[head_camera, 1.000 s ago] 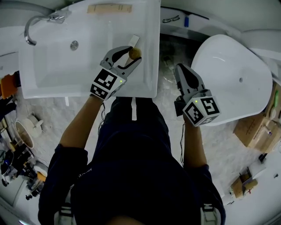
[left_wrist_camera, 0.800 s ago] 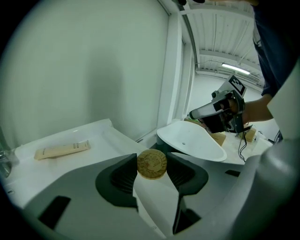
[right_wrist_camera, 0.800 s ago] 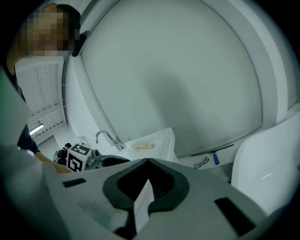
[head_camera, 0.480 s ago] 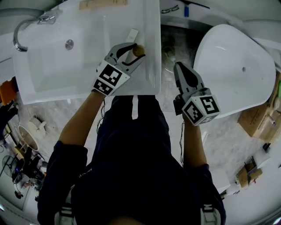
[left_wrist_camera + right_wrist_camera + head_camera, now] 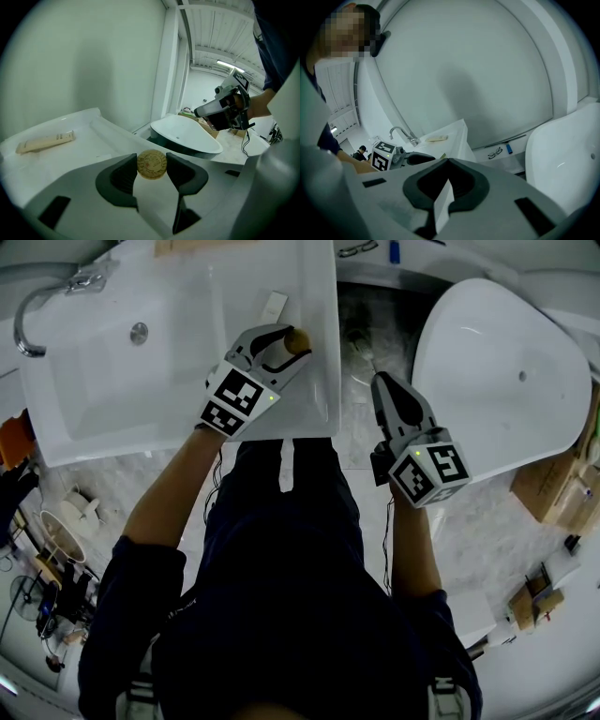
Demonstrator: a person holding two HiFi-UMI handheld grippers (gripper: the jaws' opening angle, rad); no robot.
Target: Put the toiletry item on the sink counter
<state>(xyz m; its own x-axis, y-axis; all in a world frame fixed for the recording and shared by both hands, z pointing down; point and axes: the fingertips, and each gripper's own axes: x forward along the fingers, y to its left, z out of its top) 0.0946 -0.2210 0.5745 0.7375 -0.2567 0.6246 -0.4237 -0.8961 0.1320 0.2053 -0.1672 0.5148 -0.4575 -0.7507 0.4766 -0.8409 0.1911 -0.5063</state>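
Observation:
A small round yellow toiletry item (image 5: 298,337) is pinched between the jaws of my left gripper (image 5: 289,346), just over the right part of the white sink counter (image 5: 317,287). In the left gripper view the yellow disc (image 5: 151,164) sits upright between the two dark pads, and the left gripper (image 5: 152,169) is shut on it. My right gripper (image 5: 380,382) is shut and empty, hanging over the floor between the sink and a white tub (image 5: 497,362). Its jaws meet in the right gripper view (image 5: 449,163).
A small white sachet (image 5: 273,306) lies on the counter behind the left gripper. A beige tube (image 5: 46,141) lies at the counter's back. Faucet (image 5: 52,292) and drain (image 5: 139,332) are to the left. Glasses (image 5: 494,152) and a blue item (image 5: 509,149) lie on a ledge behind the tub.
My left gripper, still holding the yellow disc, has drawn a little away from the white sachet toward the counter's right edge. The right gripper has stayed where it was.

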